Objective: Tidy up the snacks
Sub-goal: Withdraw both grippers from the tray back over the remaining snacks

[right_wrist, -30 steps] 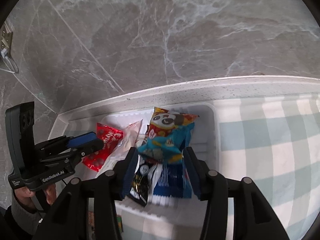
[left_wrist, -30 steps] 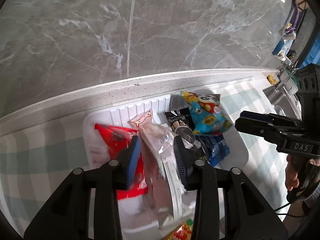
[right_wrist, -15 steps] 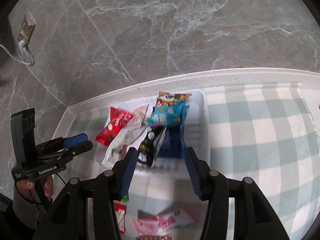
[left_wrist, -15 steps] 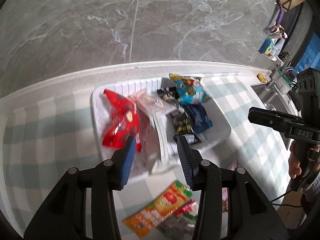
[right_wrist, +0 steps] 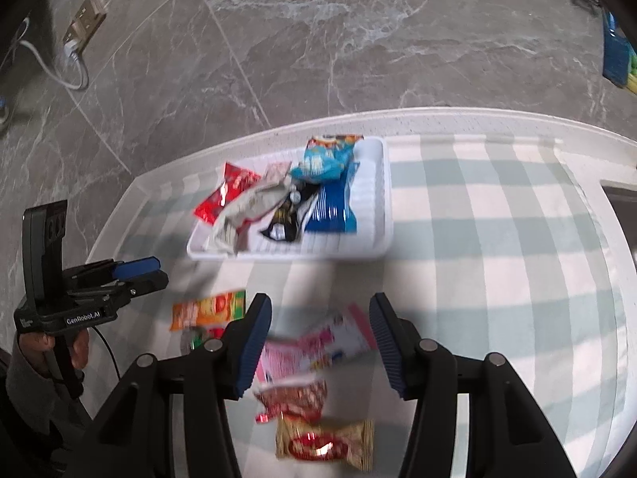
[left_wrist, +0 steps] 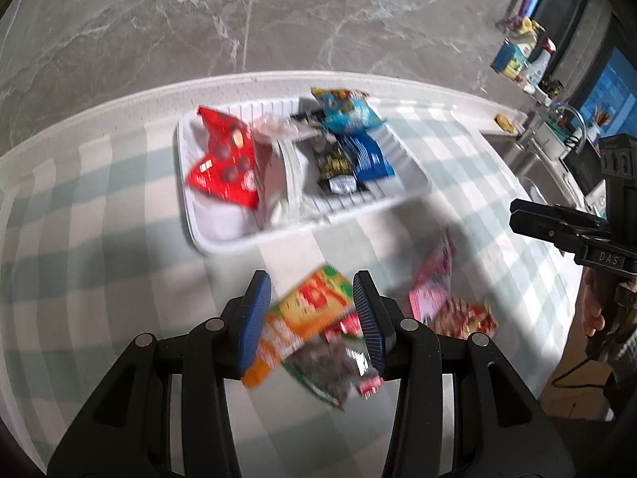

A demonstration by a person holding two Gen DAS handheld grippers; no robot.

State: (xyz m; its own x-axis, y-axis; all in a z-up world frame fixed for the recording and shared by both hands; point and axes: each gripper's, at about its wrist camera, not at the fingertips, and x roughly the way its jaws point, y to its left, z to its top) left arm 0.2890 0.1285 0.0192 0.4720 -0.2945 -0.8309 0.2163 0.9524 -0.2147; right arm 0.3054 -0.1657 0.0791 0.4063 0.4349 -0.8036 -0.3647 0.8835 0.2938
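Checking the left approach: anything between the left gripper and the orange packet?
Nothing visible. The left gripper hangs over the orange packet on the cloth, jaws apart and empty; a dark packet lies against its near edge.

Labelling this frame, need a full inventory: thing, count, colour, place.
tray: 1, white, on checked cloth near wall
red packet: 1, tray's left end
pale packet: 1, in tray
black packet: 1, in tray
dark blue packet: 1, in tray
light blue packet: 1, tray's far end
orange packet: 1, on cloth
pink packet: 1, on cloth
tan packet: 1, nearest camera
left gripper: open
right gripper: jaws opening, nothing gripped
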